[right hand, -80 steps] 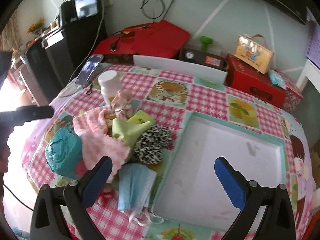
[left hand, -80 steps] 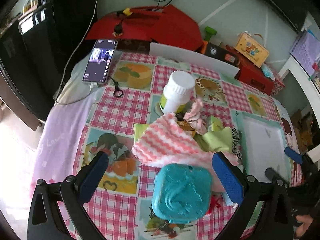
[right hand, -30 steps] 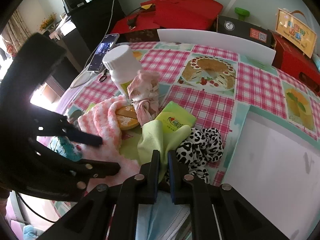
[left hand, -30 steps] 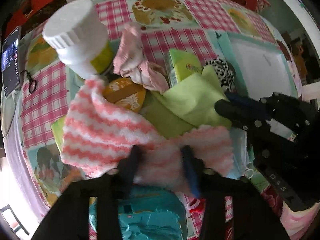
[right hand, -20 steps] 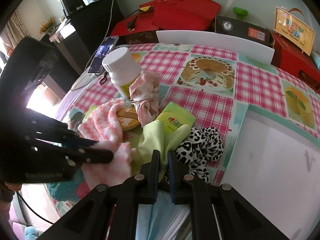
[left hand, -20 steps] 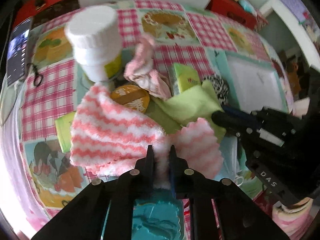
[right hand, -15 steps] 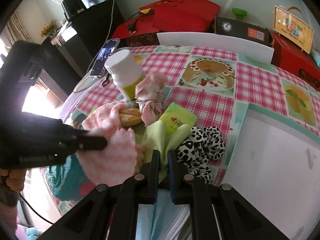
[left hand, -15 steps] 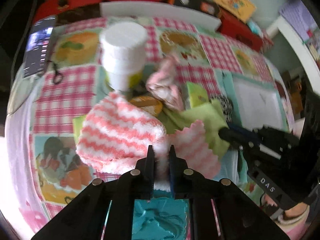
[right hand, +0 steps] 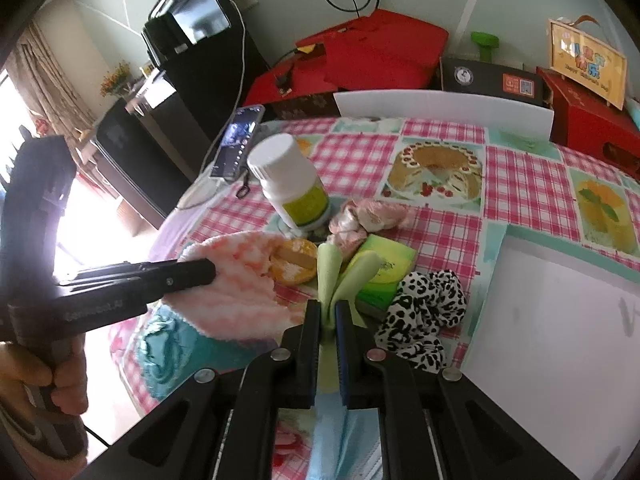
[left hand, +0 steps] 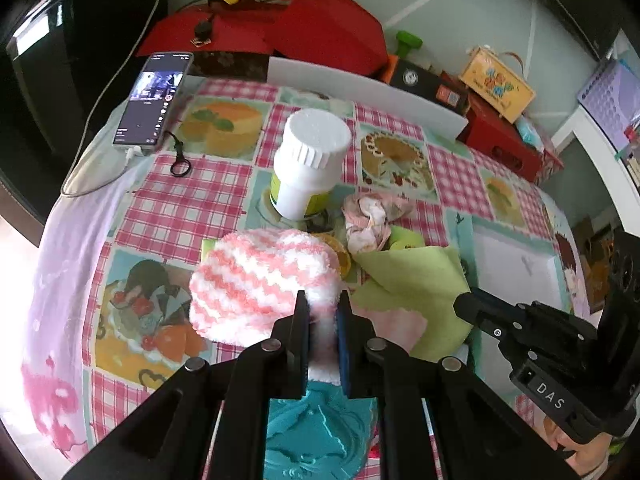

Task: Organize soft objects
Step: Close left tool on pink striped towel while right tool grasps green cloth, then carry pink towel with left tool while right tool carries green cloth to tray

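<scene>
Between both jaws sits cloth: left gripper (left hand: 322,312) clamps pink striped towel (left hand: 264,280), right gripper (right hand: 328,316) pinches green cloth (right hand: 330,276) just beside, nearer white tray (right hand: 560,320)

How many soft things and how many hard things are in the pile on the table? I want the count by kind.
Soft: 6 (striped cloth, green cloth, leopard scrunchie, pink scrunchie, teal cloth, face mask)
Hard: 3 (bottle, orange puck, green packet)
Total: 9

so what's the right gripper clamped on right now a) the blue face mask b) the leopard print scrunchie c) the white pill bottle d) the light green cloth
d, in the right wrist view the right gripper has its jaws shut on a fold of the light green cloth; the leopard print scrunchie lies free beside it.
</scene>
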A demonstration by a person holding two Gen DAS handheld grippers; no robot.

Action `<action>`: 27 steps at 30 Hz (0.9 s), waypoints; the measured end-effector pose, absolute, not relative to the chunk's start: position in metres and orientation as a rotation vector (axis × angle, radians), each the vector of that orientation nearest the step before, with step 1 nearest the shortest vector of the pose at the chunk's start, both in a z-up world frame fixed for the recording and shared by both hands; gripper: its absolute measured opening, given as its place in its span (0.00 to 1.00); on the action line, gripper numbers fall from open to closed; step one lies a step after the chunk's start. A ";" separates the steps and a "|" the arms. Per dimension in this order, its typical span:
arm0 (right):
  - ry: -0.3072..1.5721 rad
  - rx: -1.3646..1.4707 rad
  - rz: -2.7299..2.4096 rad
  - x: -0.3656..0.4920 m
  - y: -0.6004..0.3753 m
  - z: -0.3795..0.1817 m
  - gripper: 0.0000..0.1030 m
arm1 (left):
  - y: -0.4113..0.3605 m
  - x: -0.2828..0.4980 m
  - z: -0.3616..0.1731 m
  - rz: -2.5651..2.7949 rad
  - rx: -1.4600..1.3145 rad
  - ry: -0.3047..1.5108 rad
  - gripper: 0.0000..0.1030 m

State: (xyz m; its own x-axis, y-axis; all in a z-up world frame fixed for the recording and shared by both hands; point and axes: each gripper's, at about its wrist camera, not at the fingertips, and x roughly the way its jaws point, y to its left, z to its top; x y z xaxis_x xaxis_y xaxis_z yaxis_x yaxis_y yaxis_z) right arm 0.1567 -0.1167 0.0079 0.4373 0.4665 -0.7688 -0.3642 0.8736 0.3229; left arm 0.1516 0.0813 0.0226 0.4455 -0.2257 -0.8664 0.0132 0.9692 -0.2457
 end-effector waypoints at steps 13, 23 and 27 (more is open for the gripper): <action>0.916 0.213 0.545 0.139 -0.134 0.041 0.08 | 0.091 0.137 0.051 -0.109 -0.262 1.023 0.11; 0.812 0.255 0.529 0.120 -0.158 0.081 0.08 | 0.092 0.121 0.100 -0.105 -0.276 0.903 0.11; 0.749 0.268 0.509 0.108 -0.174 0.103 0.08 | 0.077 0.112 0.124 -0.135 -0.258 0.850 0.11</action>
State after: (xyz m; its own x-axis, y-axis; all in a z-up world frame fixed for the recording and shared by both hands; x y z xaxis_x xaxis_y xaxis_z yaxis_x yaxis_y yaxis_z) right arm 0.1080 -0.1736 0.1026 0.6192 0.5298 -0.5795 -0.3435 0.8465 0.4068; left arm 0.1116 0.0773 0.1241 0.6535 -0.2203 -0.7241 0.0151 0.9603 -0.2786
